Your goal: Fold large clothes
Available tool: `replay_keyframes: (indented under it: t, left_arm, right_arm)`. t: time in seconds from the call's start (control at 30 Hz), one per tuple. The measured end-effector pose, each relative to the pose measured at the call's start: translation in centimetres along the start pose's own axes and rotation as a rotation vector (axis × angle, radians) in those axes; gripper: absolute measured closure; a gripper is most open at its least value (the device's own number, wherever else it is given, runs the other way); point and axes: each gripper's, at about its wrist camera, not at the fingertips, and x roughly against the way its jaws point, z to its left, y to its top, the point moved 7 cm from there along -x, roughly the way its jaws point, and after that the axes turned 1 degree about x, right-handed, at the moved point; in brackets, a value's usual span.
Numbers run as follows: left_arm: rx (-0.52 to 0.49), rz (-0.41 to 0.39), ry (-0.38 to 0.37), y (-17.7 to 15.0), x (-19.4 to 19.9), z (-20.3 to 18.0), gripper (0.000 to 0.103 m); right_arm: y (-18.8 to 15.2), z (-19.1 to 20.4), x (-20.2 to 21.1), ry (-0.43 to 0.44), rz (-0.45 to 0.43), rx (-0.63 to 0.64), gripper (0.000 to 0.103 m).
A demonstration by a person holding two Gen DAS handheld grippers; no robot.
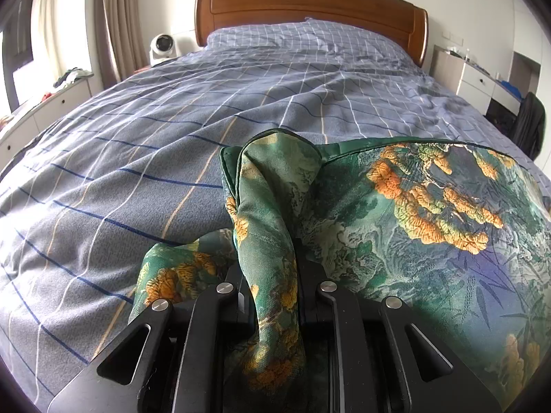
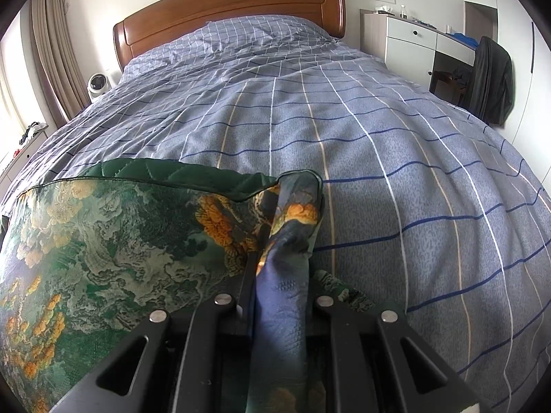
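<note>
A large green cloth with an orange and grey landscape print (image 1: pixel 423 213) is stretched between my two grippers above the bed; it also shows in the right wrist view (image 2: pixel 113 241). My left gripper (image 1: pixel 272 241) is shut on the cloth's left corner, which bunches up between the jaws. My right gripper (image 2: pixel 282 251) is shut on the right corner, a blue-toned bunch rising past the jaws. The fingertips of both are hidden by fabric. A dark green quilted underside (image 2: pixel 165 172) shows along the top edge.
The bed has a blue-grey checked duvet (image 1: pixel 165 130) (image 2: pixel 396 158) and a wooden headboard (image 1: pixel 310 3). A white fan (image 1: pixel 163 46) stands at the left. White drawers (image 2: pixel 409 44) and a chair draped in dark clothing (image 2: pixel 492 79) stand at the right.
</note>
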Motion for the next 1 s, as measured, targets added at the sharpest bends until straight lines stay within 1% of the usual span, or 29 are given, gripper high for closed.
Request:
replay_keyframes:
  t: [0.63,0.77,0.8,0.83,0.87,0.9,0.93,1.0]
  left_arm:
    - [-0.003,0.001,0.003,0.0,0.0,0.0,0.087]
    - [-0.013,0.014,0.016,0.3,0.7,0.1,0.082]
    - [-0.011,0.021,0.015,0.5,1.0,0.2,0.076]
    - [-0.002,0.034,0.015,0.9,1.6,0.4,0.061]
    - [0.009,0.041,0.017,1.1,2.2,0.6,0.050]
    - [0.018,0.044,0.019,1.4,2.8,0.8,0.027]
    - [0.027,0.037,0.016,1.7,3.8,1.0,0.015]
    - [0.027,0.010,-0.008,2.0,5.9,0.9,0.013]
  right_arm:
    - [-0.1,0.0,0.0,0.004,-0.002,-0.003,0.086]
    - [0.6,0.0,1.3,-0.016,-0.001,0.015,0.084]
    - [0.9,0.0,1.7,-0.025,0.002,0.023,0.079]
    - [1.3,0.0,2.4,-0.039,0.006,0.034,0.073]
    - [1.8,-0.1,3.4,-0.055,0.004,0.046,0.048]
    - [2.4,-0.2,4.6,-0.063,-0.008,0.055,0.018]
    - [2.8,-0.2,5.7,-0.059,-0.026,0.062,0.011]
    - [3.5,0.3,8.4,-0.048,-0.067,0.090,0.010]
